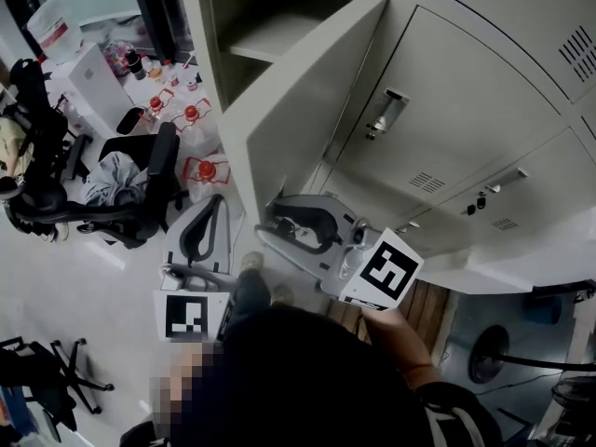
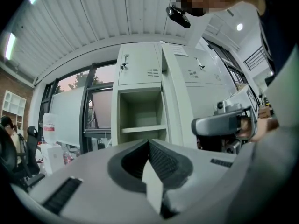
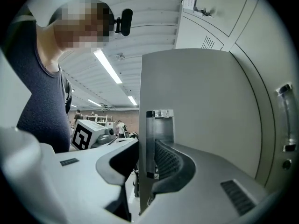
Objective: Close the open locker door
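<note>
The grey locker door (image 1: 298,110) stands swung out from its open compartment (image 1: 270,35), which holds a bare shelf. My right gripper (image 1: 275,222) is at the door's lower free edge, one jaw on each face. In the right gripper view the door (image 3: 196,111) runs between the jaws of the right gripper (image 3: 147,157), with its metal latch plate (image 3: 160,114) just above the pads, which press on the edge. My left gripper (image 1: 216,203) hangs lower left, apart from the door, jaws together and empty. The left gripper (image 2: 149,146) faces the open compartment (image 2: 140,115).
Closed locker doors (image 1: 466,110) fill the right side. A black office chair (image 1: 121,189) stands to the left. Several red-capped bottles (image 1: 191,115) and a white box (image 1: 93,77) sit on the floor near the locker's base. A round black stand base (image 1: 489,352) is at lower right.
</note>
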The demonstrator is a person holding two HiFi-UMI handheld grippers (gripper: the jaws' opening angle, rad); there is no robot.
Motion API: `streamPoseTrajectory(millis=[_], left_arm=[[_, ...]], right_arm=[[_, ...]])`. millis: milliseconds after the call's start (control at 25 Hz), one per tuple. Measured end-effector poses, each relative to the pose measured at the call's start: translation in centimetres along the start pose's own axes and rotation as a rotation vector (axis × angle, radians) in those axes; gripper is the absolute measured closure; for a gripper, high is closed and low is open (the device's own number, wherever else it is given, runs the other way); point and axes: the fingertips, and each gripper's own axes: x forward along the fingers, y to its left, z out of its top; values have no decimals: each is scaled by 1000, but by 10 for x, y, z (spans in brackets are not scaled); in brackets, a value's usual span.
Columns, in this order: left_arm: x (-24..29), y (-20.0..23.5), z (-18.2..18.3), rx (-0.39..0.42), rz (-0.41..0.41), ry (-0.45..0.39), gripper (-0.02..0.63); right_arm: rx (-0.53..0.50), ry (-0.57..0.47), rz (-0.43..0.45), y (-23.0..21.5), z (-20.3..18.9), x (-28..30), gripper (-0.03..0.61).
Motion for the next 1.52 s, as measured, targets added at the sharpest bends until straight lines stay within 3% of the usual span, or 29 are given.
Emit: streamPoseTrajectory(millis=[120, 600, 800, 1360, 1520], left_arm=[[-3, 6, -7, 0, 26, 32, 612], [0, 40, -9, -12, 37, -8, 612], [11, 62, -13, -38, 35, 13, 612], [58, 110, -4, -61, -73, -94, 612], [68, 112, -8, -65, -132, -68, 612]], right_arm=[[3, -9, -8, -3, -1, 6, 466], [6, 0, -50, -17, -5, 44, 476], [7, 4, -69, -30, -6, 63, 486], [1, 23, -179, -62, -8, 105, 509], [-3, 19, -225, -69, -9, 111, 511]])
